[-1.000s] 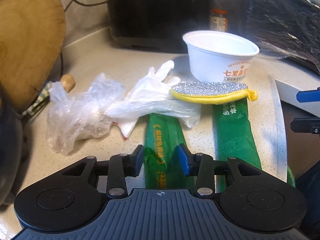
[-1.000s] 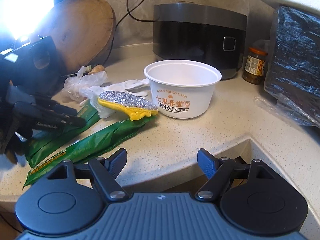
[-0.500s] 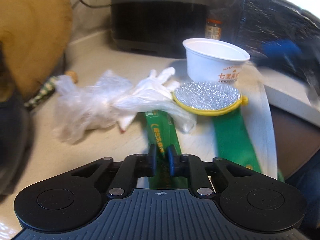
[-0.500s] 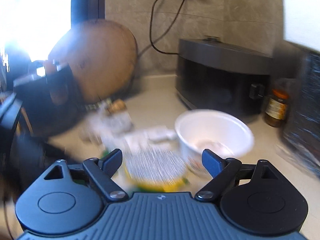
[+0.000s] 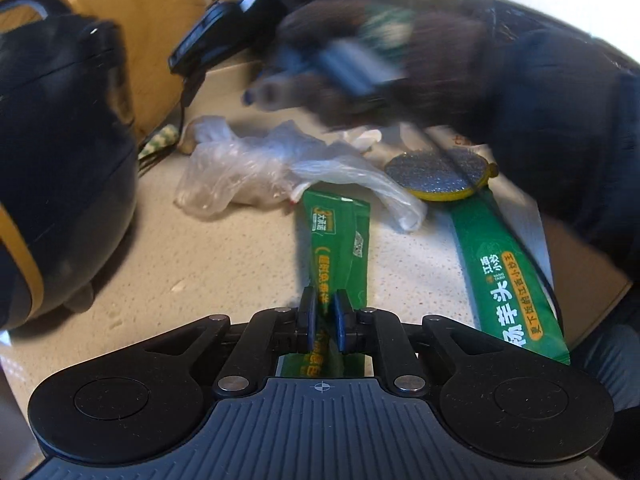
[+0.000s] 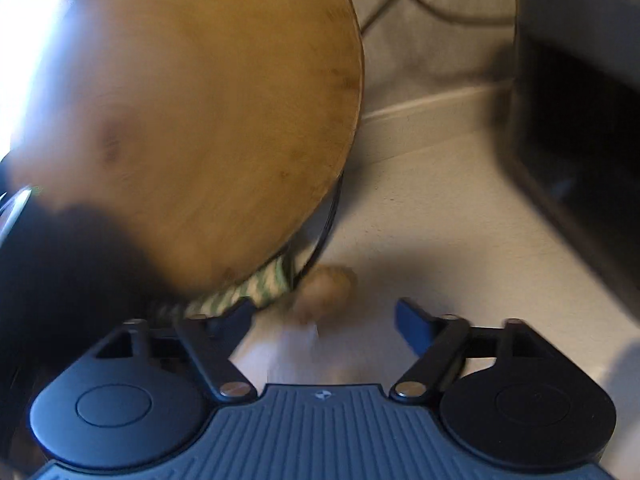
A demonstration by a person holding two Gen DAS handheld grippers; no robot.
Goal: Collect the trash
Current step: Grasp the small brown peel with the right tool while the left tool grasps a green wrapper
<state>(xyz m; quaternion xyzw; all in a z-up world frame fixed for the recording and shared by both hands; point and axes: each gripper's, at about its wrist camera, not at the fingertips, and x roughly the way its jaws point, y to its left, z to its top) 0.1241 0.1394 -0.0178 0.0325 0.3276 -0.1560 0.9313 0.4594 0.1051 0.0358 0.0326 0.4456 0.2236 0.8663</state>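
My left gripper (image 5: 324, 314) is shut on the near end of a green wrapper (image 5: 338, 236) lying on the speckled counter (image 5: 208, 264). A second green wrapper (image 5: 506, 276) lies to its right, its far end under a round yellow-rimmed scouring pad (image 5: 438, 176). A crumpled clear plastic bag (image 5: 236, 172) sits beyond them. A dark-gloved hand (image 5: 440, 72) carries the blurred right gripper over the bag. In the right wrist view my right gripper (image 6: 324, 318) is closing, its pads apart, with a blurred pale scrap (image 6: 294, 344) below and between them.
A round wooden board (image 6: 192, 112) leans at the back left, with a striped cloth (image 6: 260, 286) and a tan lump (image 6: 330, 282) at its foot. A black appliance (image 6: 580, 132) stands to the right. A dark pot with a yellow band (image 5: 56, 168) crowds the left.
The left jaws closed on the green wrapper and the gripper drew back. The right gripper swept left across the counter, past the white bowl and pad, to the foot of the wooden board.
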